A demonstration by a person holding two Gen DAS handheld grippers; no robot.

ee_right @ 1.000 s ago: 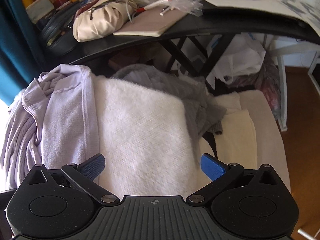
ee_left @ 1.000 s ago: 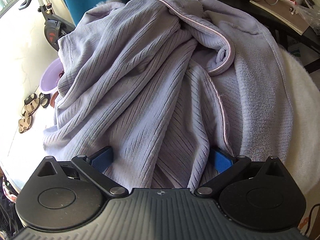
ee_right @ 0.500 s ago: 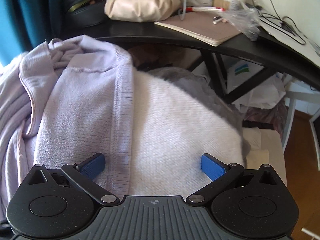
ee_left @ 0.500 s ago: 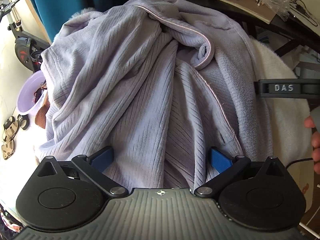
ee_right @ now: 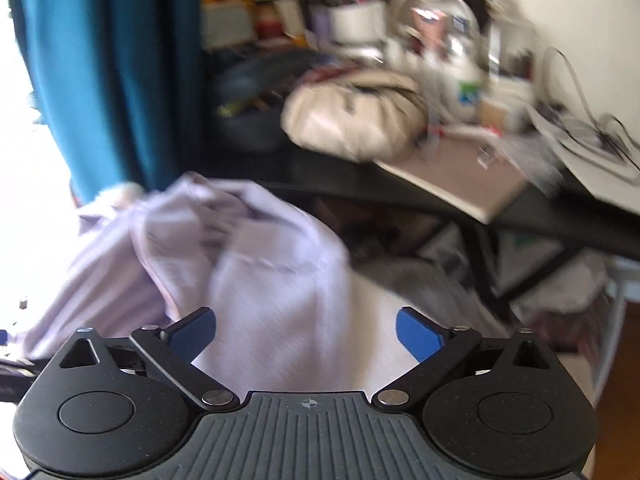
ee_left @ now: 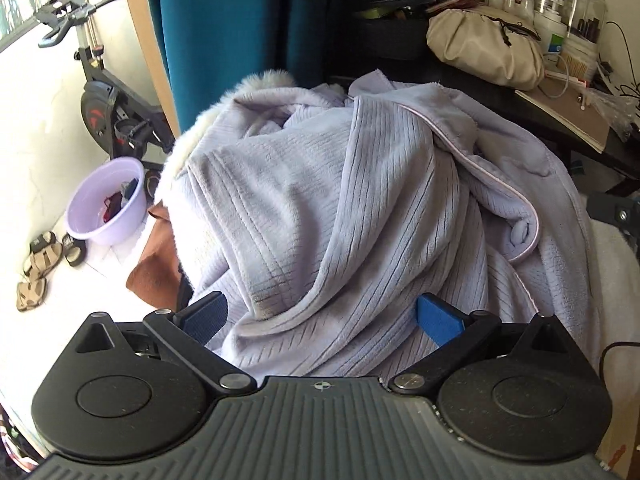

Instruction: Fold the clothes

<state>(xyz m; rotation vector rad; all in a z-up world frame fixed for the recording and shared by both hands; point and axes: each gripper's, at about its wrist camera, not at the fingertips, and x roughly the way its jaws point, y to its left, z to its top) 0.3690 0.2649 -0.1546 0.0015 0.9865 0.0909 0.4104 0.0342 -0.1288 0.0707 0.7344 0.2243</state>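
Teal curtain (ee_left: 240, 32) — black desk (ee_right: 400, 196), blurred.

both wrist views tilt down, close; sharing lilac robe (ee_left: 360, 208), right blurred.

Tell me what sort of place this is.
Most likely a lived-in room at home: a cluttered desk beside a teal curtain, an exercise bike by the window, and sandals on the floor.
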